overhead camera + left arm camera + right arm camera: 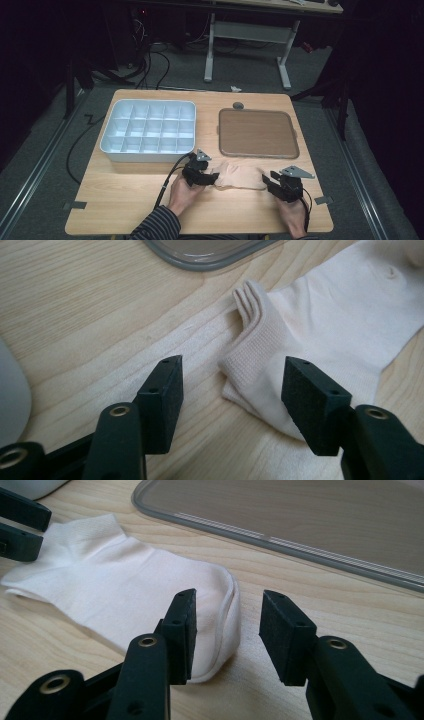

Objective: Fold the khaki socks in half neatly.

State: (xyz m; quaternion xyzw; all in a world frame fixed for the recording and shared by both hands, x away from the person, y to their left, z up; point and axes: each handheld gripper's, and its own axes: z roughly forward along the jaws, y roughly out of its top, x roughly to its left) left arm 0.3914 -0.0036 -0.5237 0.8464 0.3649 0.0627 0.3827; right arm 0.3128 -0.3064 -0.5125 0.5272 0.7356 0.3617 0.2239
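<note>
Sock (240, 176) — pale cream, lying flat near the front edge of the wooden table (125, 200), just in front of the brown tray (257, 132), stretched between the two grippers. It looks light and limp, a soft knit that will sag and fold the moment it is lifted, so a pinch at each end should keep it spread.

The ribbed cuff (250, 347), thicker and bunched into small pleats, sits between the jaws of the left gripper (232, 397), which stand apart with the pads clear of the cloth — that doubled rib is the firmest place to bite. At the other end the rounded toe (220, 615) lies between the spread jaws of the right gripper (227, 635); whether the nearer pad touches the fabric I cannot tell, but nothing is pinched.

Further out, the tray is a smooth, rounded rectangle with a grey rim, and to its left sits a white plastic organiser box (148, 131) divided into many small square compartments. The tabletop is light, grained wood.
</note>
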